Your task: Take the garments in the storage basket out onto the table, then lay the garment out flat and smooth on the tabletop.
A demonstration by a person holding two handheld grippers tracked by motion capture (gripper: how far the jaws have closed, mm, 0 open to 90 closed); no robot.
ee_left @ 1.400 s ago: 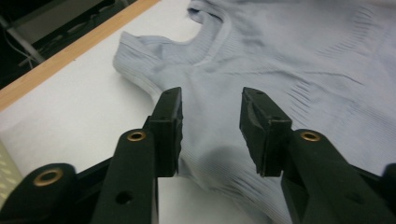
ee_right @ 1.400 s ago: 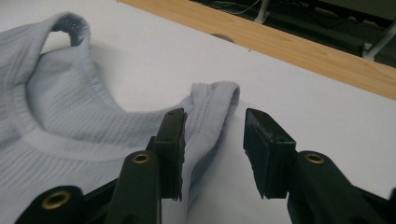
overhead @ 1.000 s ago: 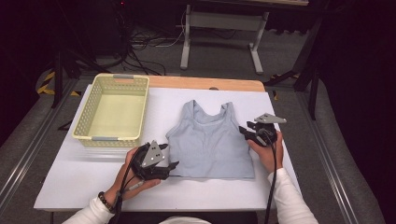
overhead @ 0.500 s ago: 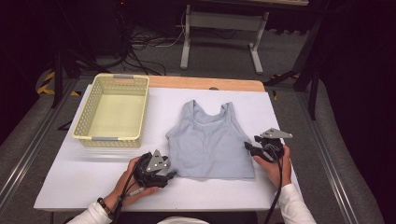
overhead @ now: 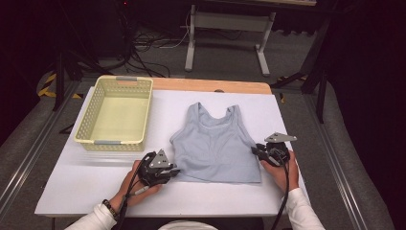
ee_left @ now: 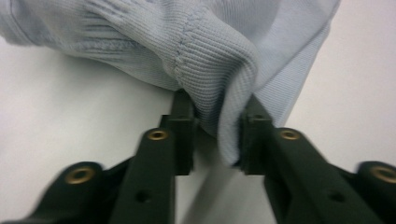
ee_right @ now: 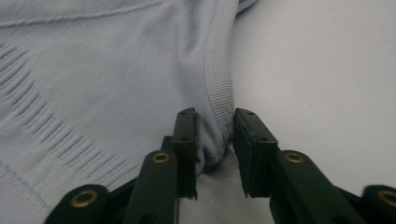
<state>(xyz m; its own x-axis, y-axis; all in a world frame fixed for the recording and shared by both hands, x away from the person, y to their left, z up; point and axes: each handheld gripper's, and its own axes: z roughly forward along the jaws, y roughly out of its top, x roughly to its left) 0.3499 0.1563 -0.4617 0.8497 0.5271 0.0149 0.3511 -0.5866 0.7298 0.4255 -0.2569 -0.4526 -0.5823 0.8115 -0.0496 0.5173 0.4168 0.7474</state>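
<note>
1. One pale blue tank top (overhead: 216, 148) of ribbed knit lies flat on the white table (overhead: 287, 115), straps pointing away from the person.
2. Two black hand-held grippers are in use. The left hand-held gripper (overhead: 173, 171) has just been closing, and its jaws pinch a bunched fold of the hem corner.
3. The right hand-held gripper (overhead: 254, 150) has also been closing, and its jaws clamp the banded side edge.
4. One yellow plastic basket (overhead: 86, 122), rectangular with perforated walls, stands left of the top.
</note>
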